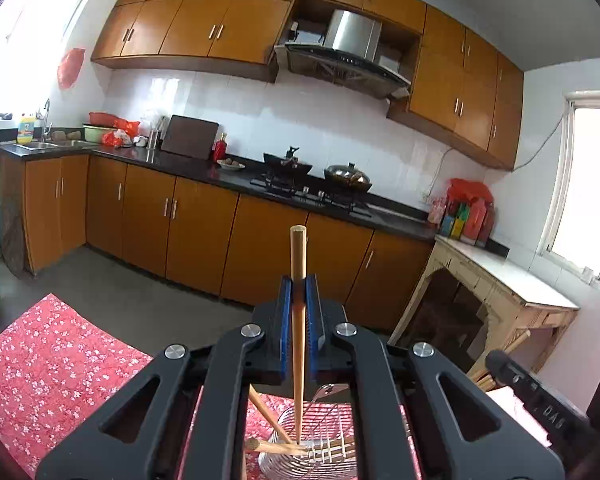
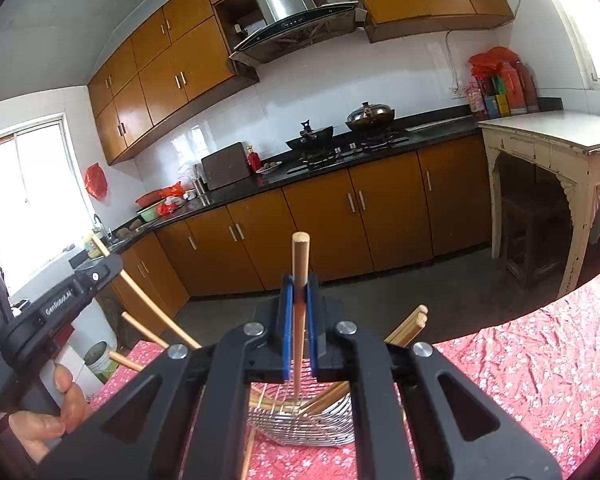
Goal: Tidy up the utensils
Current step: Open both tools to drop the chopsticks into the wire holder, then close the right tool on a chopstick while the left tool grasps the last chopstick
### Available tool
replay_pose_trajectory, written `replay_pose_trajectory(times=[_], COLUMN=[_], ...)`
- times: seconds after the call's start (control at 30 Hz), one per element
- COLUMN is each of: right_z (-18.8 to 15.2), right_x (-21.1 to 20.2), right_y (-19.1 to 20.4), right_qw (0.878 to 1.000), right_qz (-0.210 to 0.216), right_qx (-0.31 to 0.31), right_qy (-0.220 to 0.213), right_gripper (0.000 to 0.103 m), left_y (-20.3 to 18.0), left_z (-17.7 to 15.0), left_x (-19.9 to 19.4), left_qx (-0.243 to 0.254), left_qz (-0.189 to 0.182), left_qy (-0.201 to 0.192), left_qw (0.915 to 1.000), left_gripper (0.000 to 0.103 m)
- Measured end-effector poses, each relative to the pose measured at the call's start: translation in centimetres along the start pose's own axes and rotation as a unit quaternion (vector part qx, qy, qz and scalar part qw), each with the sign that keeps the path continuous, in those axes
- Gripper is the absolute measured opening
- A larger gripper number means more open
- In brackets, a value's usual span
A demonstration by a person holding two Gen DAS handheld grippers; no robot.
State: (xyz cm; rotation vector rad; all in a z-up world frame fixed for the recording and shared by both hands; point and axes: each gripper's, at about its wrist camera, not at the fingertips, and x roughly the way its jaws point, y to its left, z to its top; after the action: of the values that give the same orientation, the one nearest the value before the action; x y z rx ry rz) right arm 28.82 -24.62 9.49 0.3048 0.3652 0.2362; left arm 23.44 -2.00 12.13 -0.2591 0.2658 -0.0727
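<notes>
My left gripper (image 1: 299, 286) is shut on a wooden chopstick (image 1: 298, 256) held upright, its lower tip inside a round wire utensil holder (image 1: 320, 454) on the red floral tablecloth (image 1: 52, 364). My right gripper (image 2: 300, 284) is shut on another wooden chopstick (image 2: 300, 260), also upright, with its tip in the same wire holder (image 2: 312, 424). Several other chopsticks (image 2: 408, 326) lean out of the holder. The left gripper's body (image 2: 60, 300) and the hand holding it show at the left of the right wrist view.
Beyond the table edge lies dark floor, then a kitchen counter (image 1: 236, 178) with orange cabinets, a stove with a wok (image 1: 288, 166) and a lidded pot (image 1: 348, 176). A worn white side table (image 2: 556, 136) stands at the right.
</notes>
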Motion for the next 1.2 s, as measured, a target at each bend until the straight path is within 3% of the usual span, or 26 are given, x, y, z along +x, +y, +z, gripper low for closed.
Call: replay_pose_trajectory(times=[0.2,0.33,0.4,0.47,0.53,0.57,0.6,0.93,1.2], right_z=[0.3,0.3,0.3,0.3,0.4,0.4,0.4,-0.5,-6.3], right_x=[0.6,2.3,3.0,3.2,2.3,1.9,1.4,-4.9,-7.6], right_y=[-1.0,-1.6,-1.9,-2.1,-2.4,-2.5,-2.6,-3.2,-4.9], right_qw=[1.0,0.999,0.998,0.997,0.998,0.998,0.998,0.997,0.993], right_qz=[-0.006,-0.01,-0.018,-0.031,-0.042,-0.045,-0.048,-0.077,-0.111], right_qx=[0.026,0.041,0.042,0.042,0.041,0.04,0.039,0.024,0.029], right_qy=[0.005,0.031,0.044,0.049,0.036,0.029,0.022,-0.009,0.035], right_gripper=[0.008,0.008,0.013,0.026,0.041,0.043,0.045,0.049,0.05], left_y=[0.3,-0.1,-0.3,-0.3,-0.2,-0.2,-0.2,0.8,3.7], left_z=[-0.2,-0.2,-0.2,0.0,0.3,0.5,0.7,1.7,-0.5], left_x=[0.9,1.3,1.2,0.9,0.2,-0.1,-0.3,-4.2,-8.5], left_qx=[0.004,0.013,0.013,0.013,0.014,0.014,0.013,0.017,0.029], left_qz=[0.007,0.012,0.016,0.016,0.021,0.025,0.028,0.041,0.06], left_qy=[0.026,0.041,0.044,0.048,0.041,0.035,0.03,0.014,0.021], left_qw=[0.9996,0.999,0.9988,0.9986,0.9988,0.999,0.9991,0.9989,0.9976], left_gripper=[0.007,0.007,0.008,0.008,0.022,0.041,0.047,0.047,0.047])
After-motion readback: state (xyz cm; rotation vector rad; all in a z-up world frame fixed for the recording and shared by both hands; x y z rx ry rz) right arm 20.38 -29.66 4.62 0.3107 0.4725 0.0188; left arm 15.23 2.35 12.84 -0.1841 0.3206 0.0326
